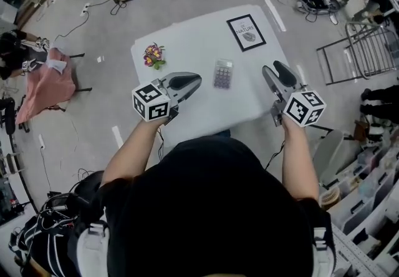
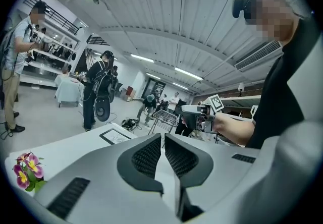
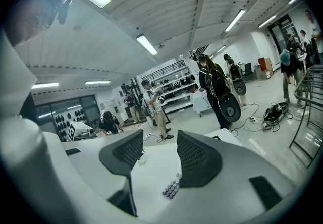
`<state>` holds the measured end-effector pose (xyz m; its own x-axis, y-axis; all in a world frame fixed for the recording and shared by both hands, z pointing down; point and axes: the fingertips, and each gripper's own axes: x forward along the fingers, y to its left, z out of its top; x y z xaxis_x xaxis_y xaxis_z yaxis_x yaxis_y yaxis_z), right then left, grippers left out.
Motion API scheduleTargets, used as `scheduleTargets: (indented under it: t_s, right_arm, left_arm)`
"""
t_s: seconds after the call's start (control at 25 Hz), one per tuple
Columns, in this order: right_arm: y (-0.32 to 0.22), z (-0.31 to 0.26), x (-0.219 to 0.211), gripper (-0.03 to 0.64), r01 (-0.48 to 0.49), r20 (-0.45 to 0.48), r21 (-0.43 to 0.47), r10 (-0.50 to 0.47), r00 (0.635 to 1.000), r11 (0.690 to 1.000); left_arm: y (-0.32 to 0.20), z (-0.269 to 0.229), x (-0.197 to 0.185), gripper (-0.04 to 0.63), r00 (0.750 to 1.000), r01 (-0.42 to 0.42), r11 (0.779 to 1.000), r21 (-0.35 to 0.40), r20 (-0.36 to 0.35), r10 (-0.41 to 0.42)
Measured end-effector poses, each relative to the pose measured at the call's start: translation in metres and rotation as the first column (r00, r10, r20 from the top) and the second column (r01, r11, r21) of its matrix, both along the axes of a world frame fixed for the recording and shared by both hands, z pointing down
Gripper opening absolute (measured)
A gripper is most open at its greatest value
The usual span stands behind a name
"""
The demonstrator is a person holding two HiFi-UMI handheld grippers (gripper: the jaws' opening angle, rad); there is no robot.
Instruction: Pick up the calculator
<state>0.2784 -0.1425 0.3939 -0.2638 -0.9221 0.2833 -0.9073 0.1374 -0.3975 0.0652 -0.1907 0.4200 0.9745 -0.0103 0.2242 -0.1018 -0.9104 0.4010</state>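
A small grey calculator (image 1: 223,74) lies flat near the middle of the white table (image 1: 187,38). My left gripper (image 1: 195,81) hovers to its left, above the table's near edge, shut with nothing between its pads (image 2: 149,156). My right gripper (image 1: 276,70) hangs to the calculator's right with its jaws open and empty. In the right gripper view the calculator (image 3: 171,188) shows low between the open fingers (image 3: 196,156), some way ahead of them. Neither gripper touches it. The left gripper view does not show the calculator.
A small bunch of pink and yellow flowers (image 1: 153,55) sits at the table's left, and a black-framed picture (image 1: 245,32) lies at its far right. Cables, a metal rack (image 1: 361,51), chairs and several people stand on the floor around the table.
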Motion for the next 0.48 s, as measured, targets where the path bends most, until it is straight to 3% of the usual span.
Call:
scheduleTargets:
  t_s: [0.48]
  right_arm:
    - [-0.052, 0.019, 0.031, 0.218, 0.065, 0.015, -0.042, -0.064, 0.998, 0.997]
  left_arm:
    - [-0.037, 0.017, 0.021, 0.040, 0.997, 0.077, 0.996, -0.039, 0.019, -0.077]
